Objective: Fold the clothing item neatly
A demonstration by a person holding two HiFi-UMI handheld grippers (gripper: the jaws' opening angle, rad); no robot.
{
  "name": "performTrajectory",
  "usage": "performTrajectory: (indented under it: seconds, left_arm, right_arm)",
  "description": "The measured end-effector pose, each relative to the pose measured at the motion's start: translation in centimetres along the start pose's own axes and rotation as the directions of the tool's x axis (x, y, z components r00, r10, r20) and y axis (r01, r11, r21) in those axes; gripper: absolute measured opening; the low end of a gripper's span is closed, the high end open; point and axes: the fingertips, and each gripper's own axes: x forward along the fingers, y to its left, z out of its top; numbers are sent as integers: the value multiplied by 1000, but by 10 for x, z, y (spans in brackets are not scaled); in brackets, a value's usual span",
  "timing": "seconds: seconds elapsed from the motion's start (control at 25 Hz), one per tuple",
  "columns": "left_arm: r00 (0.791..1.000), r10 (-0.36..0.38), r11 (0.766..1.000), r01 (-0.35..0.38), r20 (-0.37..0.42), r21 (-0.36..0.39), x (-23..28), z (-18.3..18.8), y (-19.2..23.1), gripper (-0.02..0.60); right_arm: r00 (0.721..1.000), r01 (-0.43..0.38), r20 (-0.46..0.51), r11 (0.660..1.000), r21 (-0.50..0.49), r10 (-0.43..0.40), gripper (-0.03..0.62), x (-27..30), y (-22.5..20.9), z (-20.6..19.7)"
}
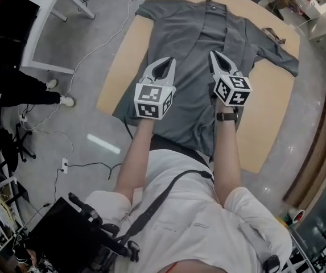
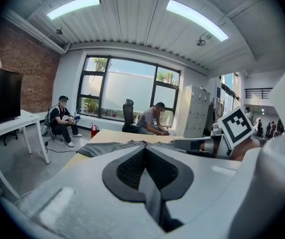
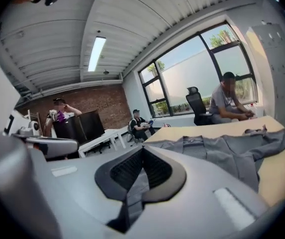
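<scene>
- Torso in white [image 1: 197, 226] fills the bottom of the head view, both forearms out over the table [image 1: 276, 124]. Which step?
- Approach, I'd say. Grey shirt [image 1: 199, 78] lies spread flat on the table, collar at the far end, hem [image 1: 191, 140] draped over the near edge. Nothing folded yet.
- Sleeves?
- Both out sideways: right-side sleeve [image 1: 276, 53] runs toward the far right corner, left-side sleeve [image 1: 145, 10] sits by the far left edge.
- Grippers?
- Left gripper [image 1: 167, 61] and right gripper [image 1: 214, 54] hover side by side over the mid-body, seemingly clear of the cloth. Both clenched, tips together, and neither gripper view shows fabric clearly pinched.
- So how to do it well?
- Open the jaws before going down. Probably take one side at shoulder and hem together, carry it to the centre line, then lay that sleeve back along it. Deal with the hanging hem first or the fold goes crooked. Pinch one layer only, low to the table, so the rest doesn't drag.
</scene>
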Motion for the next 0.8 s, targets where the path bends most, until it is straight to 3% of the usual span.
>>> performTrajectory:
  seconds: [0.12, 0.36, 0.44, 0.6, 0.8]
  left_arm:
    - [999, 6, 999, -8, -49, -37, 23, -22, 17, 6]
    - [974, 55, 996, -68, -220, -53, 53, -87, 51, 15]
    - [953, 55, 996, -74, -298, -52, 57, -114, 59, 62]
    - [900, 69, 997, -69, -431, 16, 63, -157, 70, 90]
    - [819, 30, 996, 21, -573, 82, 68, -194, 65, 109]
  right_arm:
    - [998, 21, -65, 999, 36, -19, 6, 37, -21, -15]
    - [980, 38, -195, 998, -57, -49, 25, 109, -64, -31]
    - [970, 22, -241, 995, -97, -45, 31, 130, -75, -37]
    - [947, 2, -317, 986, -167, -56, 63, 169, -96, -49]
    - [912, 15, -401, 982, -187, -90, 103, 208, -127, -61]
